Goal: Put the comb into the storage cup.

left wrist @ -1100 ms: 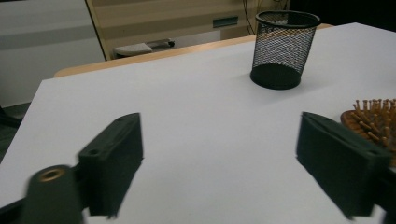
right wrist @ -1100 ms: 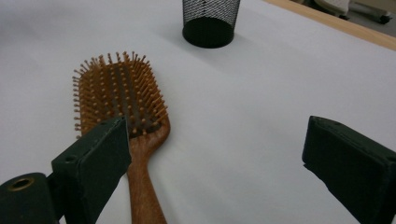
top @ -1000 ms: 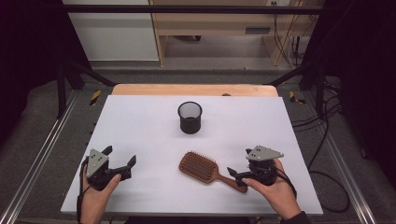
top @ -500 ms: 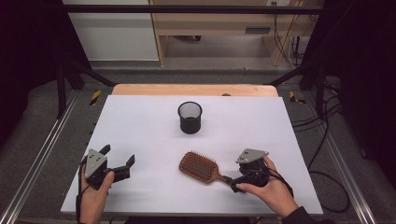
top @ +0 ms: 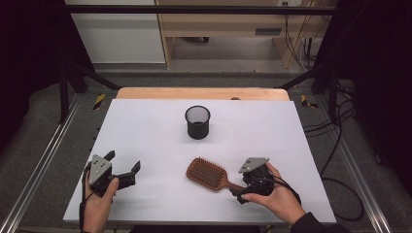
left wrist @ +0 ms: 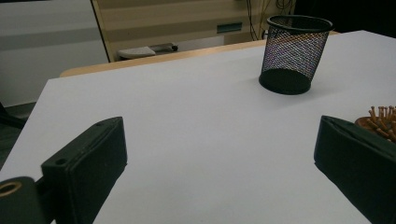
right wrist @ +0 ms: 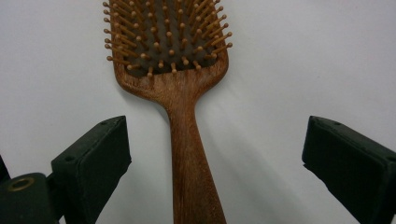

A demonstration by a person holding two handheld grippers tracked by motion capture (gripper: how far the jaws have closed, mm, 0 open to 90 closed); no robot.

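Note:
A wooden paddle hairbrush (top: 206,172) lies bristles up on the white table (top: 145,126), its handle pointing toward the near right. My right gripper (top: 241,184) is open at that handle. In the right gripper view the brush (right wrist: 173,60) runs up the middle, and the right gripper (right wrist: 215,135) has one jaw on each side of the handle, touching neither side. A black mesh cup (top: 197,122) stands upright at the table's middle. My left gripper (top: 123,161) is open at the near left, holding nothing. From the left gripper (left wrist: 219,140), the cup (left wrist: 292,53) and the brush's bristles (left wrist: 378,119) show.
A wooden strip (top: 201,93) borders the table's far edge. Metal rails (top: 43,160) run along both sides, with cables (top: 340,145) on the floor at the right. A wooden bench (top: 233,24) stands beyond the table.
My right gripper has moved left and toward the brush, so its open jaws now straddle the handle. My left gripper has drifted slightly toward the near edge.

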